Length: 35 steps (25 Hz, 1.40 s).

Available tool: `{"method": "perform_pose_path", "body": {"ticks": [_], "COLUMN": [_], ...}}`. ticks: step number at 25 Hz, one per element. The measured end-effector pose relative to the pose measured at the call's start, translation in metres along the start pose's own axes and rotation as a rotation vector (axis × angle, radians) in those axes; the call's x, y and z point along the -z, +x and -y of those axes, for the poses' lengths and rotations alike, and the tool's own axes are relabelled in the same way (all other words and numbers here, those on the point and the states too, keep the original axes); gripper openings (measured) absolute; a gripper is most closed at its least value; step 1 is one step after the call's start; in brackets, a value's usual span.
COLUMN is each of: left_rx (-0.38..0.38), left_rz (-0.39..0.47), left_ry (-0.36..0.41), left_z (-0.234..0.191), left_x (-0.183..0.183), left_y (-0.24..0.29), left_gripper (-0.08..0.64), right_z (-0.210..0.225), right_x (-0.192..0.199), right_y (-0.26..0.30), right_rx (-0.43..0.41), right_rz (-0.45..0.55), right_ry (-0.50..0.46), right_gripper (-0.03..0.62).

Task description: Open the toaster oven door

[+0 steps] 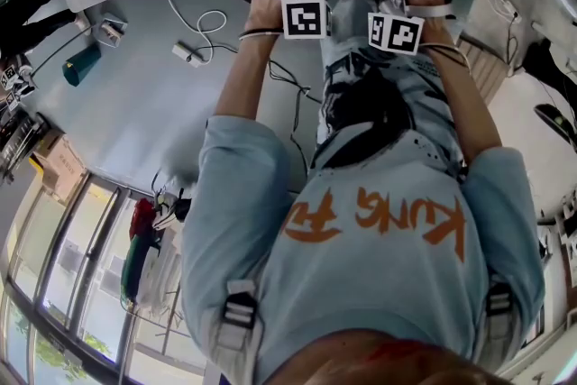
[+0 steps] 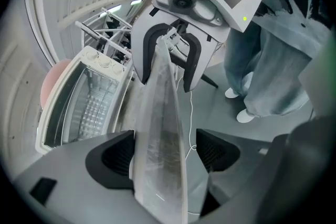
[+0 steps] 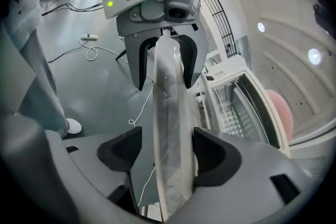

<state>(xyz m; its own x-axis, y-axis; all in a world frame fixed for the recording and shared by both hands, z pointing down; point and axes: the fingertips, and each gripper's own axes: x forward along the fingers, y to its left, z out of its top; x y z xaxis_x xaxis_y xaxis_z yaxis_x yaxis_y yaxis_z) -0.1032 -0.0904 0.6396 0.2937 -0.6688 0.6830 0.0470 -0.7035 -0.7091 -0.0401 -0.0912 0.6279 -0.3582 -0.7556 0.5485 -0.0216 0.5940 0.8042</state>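
The toaster oven [image 2: 84,102] stands open, its wire rack showing; it also shows in the right gripper view [image 3: 236,102]. Its glass door [image 2: 160,113] hangs swung out and is seen edge-on [image 3: 170,113]. The two grippers face each other across that edge. My left gripper [image 2: 165,155] is open with the glass between its jaws, a gap showing beside the right pad. My right gripper [image 3: 165,152] straddles the same edge, also open. Each shows in the other's view: the right gripper [image 2: 168,68], the left gripper [image 3: 164,68]. In the head view the marker cubes [image 1: 304,18] sit at the top and the oven is hidden.
White cables [image 3: 92,52] and a power strip [image 3: 88,37] lie on the grey floor. A person's legs and white shoes [image 2: 247,113] stand close on the right. A pink round object [image 2: 52,78] sits behind the oven. A teal object [image 1: 81,65] lies on the floor.
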Motion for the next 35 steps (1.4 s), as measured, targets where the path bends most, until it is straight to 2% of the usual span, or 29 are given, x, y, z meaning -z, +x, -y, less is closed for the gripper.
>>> {"method": "perform_pose_path", "body": {"ticks": [7, 14, 17, 19, 21, 25, 28, 31, 35], "left_rx": [-0.096, -0.136, -0.119, -0.088, -0.073, -0.089, -0.133, -0.214, -0.355], "left_rz": [-0.039, -0.078, -0.083, -0.071, -0.047, 0.011, 0.043, 0.064, 0.099], "left_ry": [0.026, 0.028, 0.020, -0.012, -0.106, -0.418, -0.632, -0.815, -0.926], "left_z": [-0.003, 0.004, 0.008, 0.012, 0.012, -0.007, -0.031, -0.067, -0.123], "left_x": [0.002, 0.006, 0.003, -0.001, -0.008, -0.024, -0.025, -0.017, -0.004], "left_y": [0.009, 0.016, 0.013, 0.005, -0.006, -0.029, -0.044, -0.053, -0.062], "left_gripper": [0.354, 0.356, 0.356, 0.356, 0.355, 0.352, 0.331, 0.255, 0.108], "right_z": [-0.009, -0.018, -0.015, -0.011, -0.007, 0.008, 0.035, 0.073, 0.119], "right_x": [0.002, 0.004, 0.005, 0.005, 0.006, -0.001, -0.011, -0.009, -0.006], "right_y": [0.007, 0.013, 0.006, -0.002, -0.013, -0.034, -0.042, -0.040, -0.034], "right_rx": [0.032, 0.048, 0.043, 0.029, 0.013, -0.007, -0.001, 0.044, 0.114], "right_rz": [0.004, -0.026, -0.038, -0.028, -0.015, 0.036, 0.094, 0.121, 0.143], "right_ry": [0.015, 0.023, 0.060, 0.103, 0.159, 0.321, 0.465, 0.605, 0.700], "right_gripper": [0.301, 0.308, 0.309, 0.266, 0.209, 0.145, 0.091, 0.018, -0.002]}}
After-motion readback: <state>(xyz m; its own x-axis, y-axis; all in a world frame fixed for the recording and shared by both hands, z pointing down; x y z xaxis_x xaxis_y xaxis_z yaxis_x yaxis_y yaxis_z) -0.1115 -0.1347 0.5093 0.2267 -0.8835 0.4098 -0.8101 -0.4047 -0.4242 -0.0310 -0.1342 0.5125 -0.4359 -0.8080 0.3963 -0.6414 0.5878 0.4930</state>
